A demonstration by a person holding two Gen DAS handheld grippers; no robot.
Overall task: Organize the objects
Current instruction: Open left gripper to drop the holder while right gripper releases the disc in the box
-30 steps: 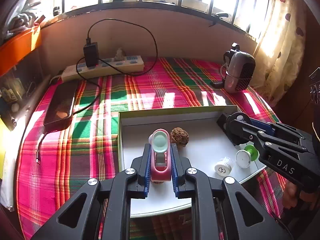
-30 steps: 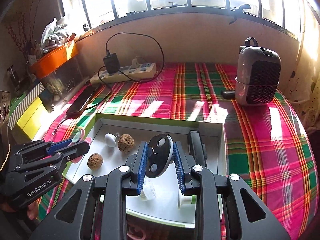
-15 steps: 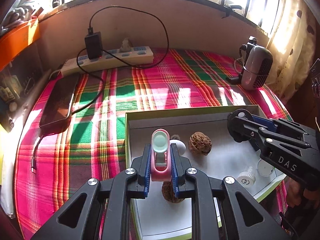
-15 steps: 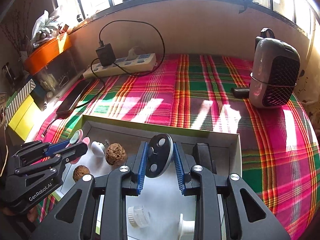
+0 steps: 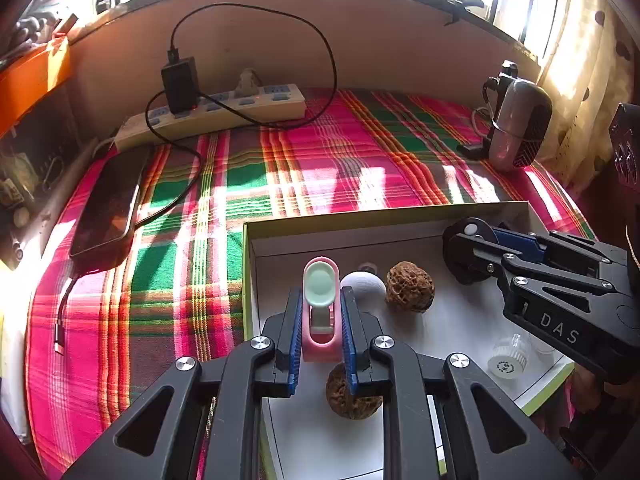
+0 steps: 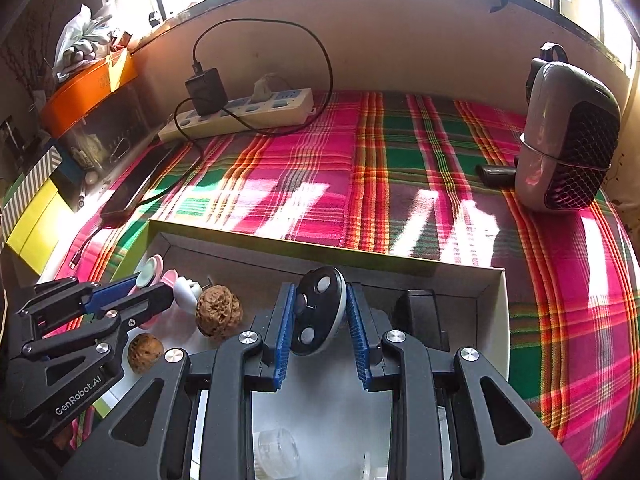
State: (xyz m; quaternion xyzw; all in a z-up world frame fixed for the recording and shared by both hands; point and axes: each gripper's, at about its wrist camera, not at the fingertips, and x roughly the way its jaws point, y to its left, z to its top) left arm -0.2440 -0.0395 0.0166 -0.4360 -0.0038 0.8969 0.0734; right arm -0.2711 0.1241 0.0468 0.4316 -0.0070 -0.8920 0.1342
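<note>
The left gripper clamps a pink clip between its blue pads, held over the white tray near its left wall. The right gripper grips a round black plug above the tray's far side. Two walnuts and a white ball lie in the tray between them.

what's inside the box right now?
Inside the box: two walnuts, a white round piece, a small clear cap. Both grippers hold items over it; the floor beneath them is hidden.
</note>
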